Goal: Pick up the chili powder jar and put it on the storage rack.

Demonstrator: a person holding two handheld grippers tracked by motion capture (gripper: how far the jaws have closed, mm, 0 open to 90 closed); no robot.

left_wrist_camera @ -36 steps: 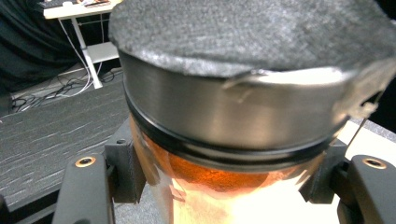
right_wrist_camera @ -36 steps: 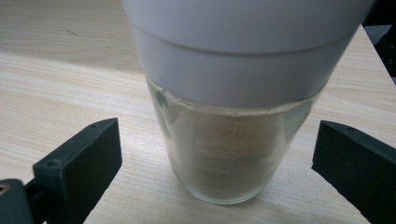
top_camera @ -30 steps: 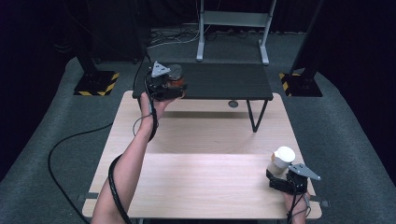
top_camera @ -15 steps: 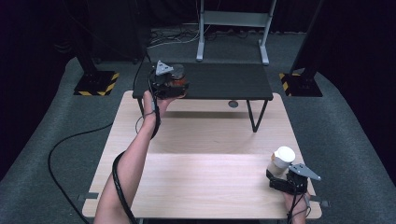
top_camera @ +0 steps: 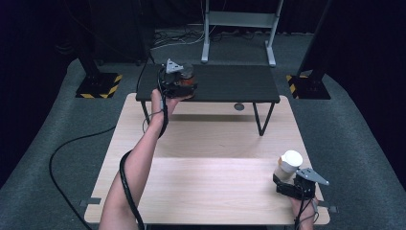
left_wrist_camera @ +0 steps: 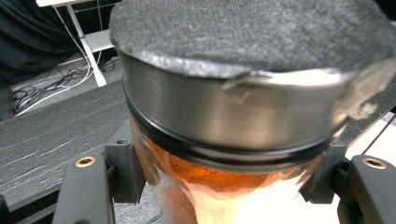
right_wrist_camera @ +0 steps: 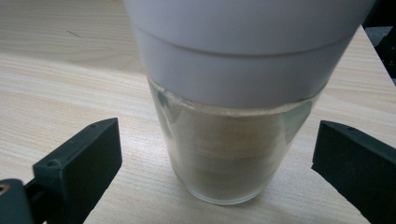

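High view: the left gripper (top_camera: 184,82) is extended to the far side of the wooden surface (top_camera: 206,191), over the near edge of the low black table (top_camera: 230,84) that stands beyond it. Its fingers are clenched on a glass jar (top_camera: 186,79) with a metal lid. The jar sits between the fingers and partly under the grey three-cornered plate, so its base is hidden in this view; contact with the black table cannot be confirmed.

Left gripper view: the jar (left_wrist_camera: 233,140) is seen at close range. Both black fingers (left_wrist_camera: 123,170) press against the glass just below the lid band. The glass holds an orange-brown content. The lid top is covered with grey felt-like material, and a dark ring runs under the metal band. The dark grained top of the black table (left_wrist_camera: 51,135) lies behind and below the jar.

High view, near right corner: the right gripper (top_camera: 287,184) rests low at the surface, directly behind a glass with a white cap (top_camera: 289,163).

Right gripper view: the capped glass (right_wrist_camera: 233,144) stands upright on the wooden surface (right_wrist_camera: 60,79). The fingers (right_wrist_camera: 81,158) are released, one on each side of the glass, with clear gaps to its wall. The glass contains a pale, cloudy fill.
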